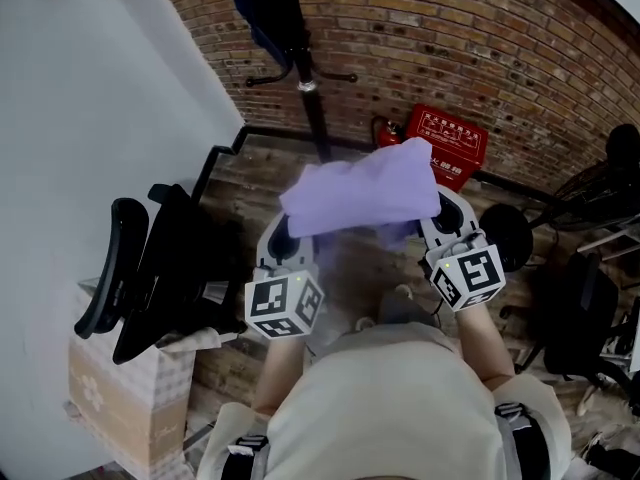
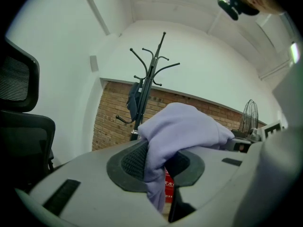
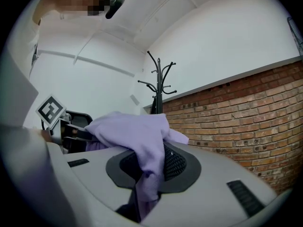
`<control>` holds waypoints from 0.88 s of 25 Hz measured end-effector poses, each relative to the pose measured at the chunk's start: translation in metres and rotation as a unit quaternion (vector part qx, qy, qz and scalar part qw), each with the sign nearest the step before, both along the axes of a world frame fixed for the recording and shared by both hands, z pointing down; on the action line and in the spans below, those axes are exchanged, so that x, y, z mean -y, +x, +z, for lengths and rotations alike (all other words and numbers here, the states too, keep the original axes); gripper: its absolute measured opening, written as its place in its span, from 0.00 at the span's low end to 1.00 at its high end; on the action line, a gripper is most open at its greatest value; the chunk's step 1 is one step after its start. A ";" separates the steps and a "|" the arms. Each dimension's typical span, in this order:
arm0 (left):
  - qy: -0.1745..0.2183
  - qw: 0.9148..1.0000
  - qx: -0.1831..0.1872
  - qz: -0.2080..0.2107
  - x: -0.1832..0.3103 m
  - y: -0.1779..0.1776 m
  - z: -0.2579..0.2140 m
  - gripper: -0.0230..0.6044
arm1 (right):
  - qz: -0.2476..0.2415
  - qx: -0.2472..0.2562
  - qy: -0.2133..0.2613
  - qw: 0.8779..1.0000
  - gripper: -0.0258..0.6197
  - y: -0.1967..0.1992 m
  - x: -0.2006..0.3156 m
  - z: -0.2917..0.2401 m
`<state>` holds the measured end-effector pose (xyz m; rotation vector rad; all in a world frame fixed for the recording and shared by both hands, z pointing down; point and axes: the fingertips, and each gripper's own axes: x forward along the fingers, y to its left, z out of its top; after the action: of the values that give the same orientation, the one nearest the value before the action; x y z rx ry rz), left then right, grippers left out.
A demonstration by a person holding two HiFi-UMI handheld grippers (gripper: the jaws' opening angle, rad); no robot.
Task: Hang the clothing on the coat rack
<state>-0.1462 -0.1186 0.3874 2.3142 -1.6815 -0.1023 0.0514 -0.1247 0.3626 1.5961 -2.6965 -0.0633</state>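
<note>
A lilac garment [image 1: 362,189] is stretched in the air between my two grippers. My left gripper [image 1: 283,236] is shut on its left edge, and the cloth [image 2: 176,131] bunches out from between the dark pads. My right gripper [image 1: 440,220] is shut on the right edge, where the cloth [image 3: 137,141] drapes over the pads. The black coat rack [image 1: 305,68] stands ahead against the brick wall, with a dark blue garment [image 1: 262,13] hanging on it. In the left gripper view the coat rack [image 2: 150,77] shows bare hooks at its top. The rack [image 3: 159,82] also rises beyond the cloth in the right gripper view.
A black office chair [image 1: 155,268] and a cardboard box [image 1: 110,388] stand close on my left. A red box [image 1: 447,143] sits on the wooden floor by the brick wall. More chairs and a fan [image 1: 600,198] crowd the right side.
</note>
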 end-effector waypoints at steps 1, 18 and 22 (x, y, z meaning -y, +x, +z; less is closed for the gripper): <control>0.001 1.000 0.001 0.002 0.004 0.001 -0.001 0.15 | 0.001 0.000 0.001 1.000 0.12 0.001 0.005 0.000; 0.015 1.000 0.005 -0.027 0.120 0.022 -0.017 0.15 | -0.040 -0.008 0.033 0.999 0.12 0.018 0.151 -0.027; 0.012 0.999 0.007 -0.041 0.145 0.024 -0.017 0.16 | -0.057 -0.011 0.034 0.998 0.12 0.018 0.185 -0.031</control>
<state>-0.1224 -0.2638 0.3703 2.2690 -1.7916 -0.1227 0.0693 -0.3096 0.3317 1.4464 -2.7953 -0.1752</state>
